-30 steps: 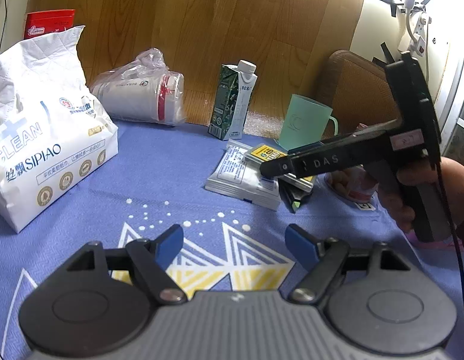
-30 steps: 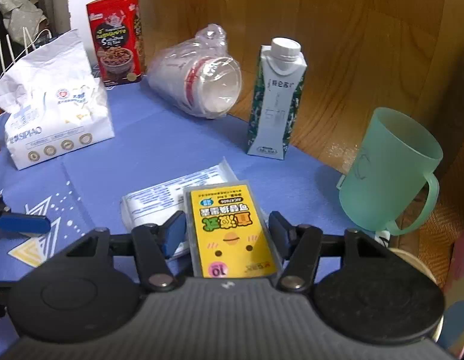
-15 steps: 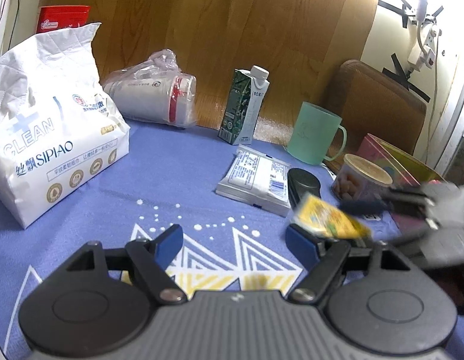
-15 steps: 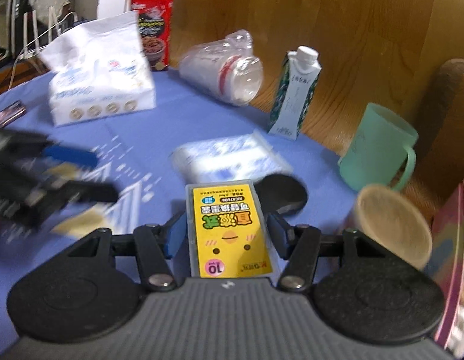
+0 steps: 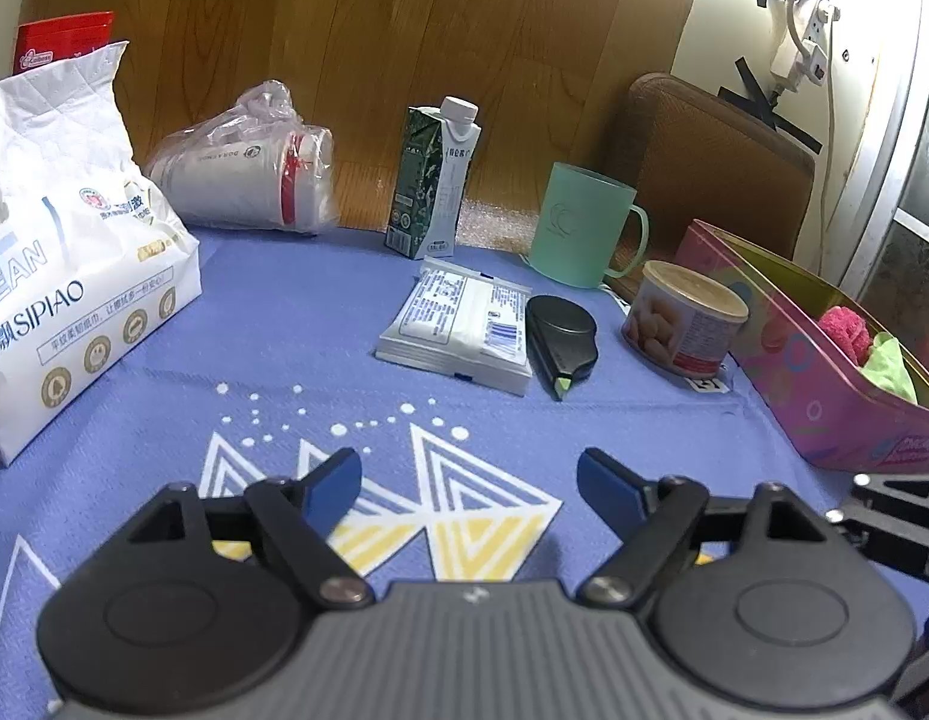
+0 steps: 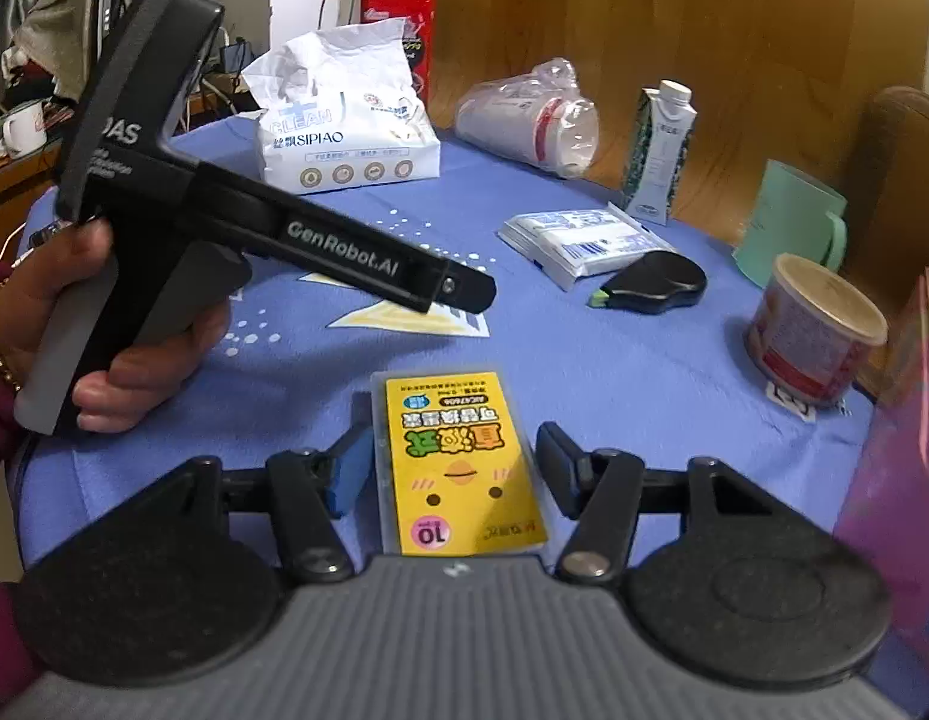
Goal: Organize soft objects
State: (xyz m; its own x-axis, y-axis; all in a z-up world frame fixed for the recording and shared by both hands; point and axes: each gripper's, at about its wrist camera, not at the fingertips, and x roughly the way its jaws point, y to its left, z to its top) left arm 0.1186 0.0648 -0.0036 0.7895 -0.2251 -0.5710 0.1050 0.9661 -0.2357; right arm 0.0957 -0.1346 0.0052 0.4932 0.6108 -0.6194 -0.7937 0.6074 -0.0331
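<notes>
My right gripper (image 6: 452, 462) is shut on a yellow tissue pack (image 6: 458, 462) and holds it above the blue tablecloth near the table's front. My left gripper (image 5: 469, 483) is open and empty, low over the cloth; its body shows in the right wrist view (image 6: 236, 222). A flat white wipes pack (image 5: 458, 324) lies mid-table and also shows in the right wrist view (image 6: 578, 237). A large white tissue bag (image 5: 62, 264) stands at the left. A pink box (image 5: 824, 372) at the right holds a pink and a green soft item.
A black tape dispenser (image 5: 560, 336), a round tin (image 5: 683, 318), a mint mug (image 5: 578, 225), a green carton (image 5: 434, 180), a bagged stack of paper cups (image 5: 242, 174) and a red box (image 6: 398, 12) stand around the table. A brown chair back (image 5: 710, 168) is behind.
My right gripper lifted the yellow pack off the wipes pack and carried it back toward the table's front, near the pink box. The left gripper stayed open with little movement.
</notes>
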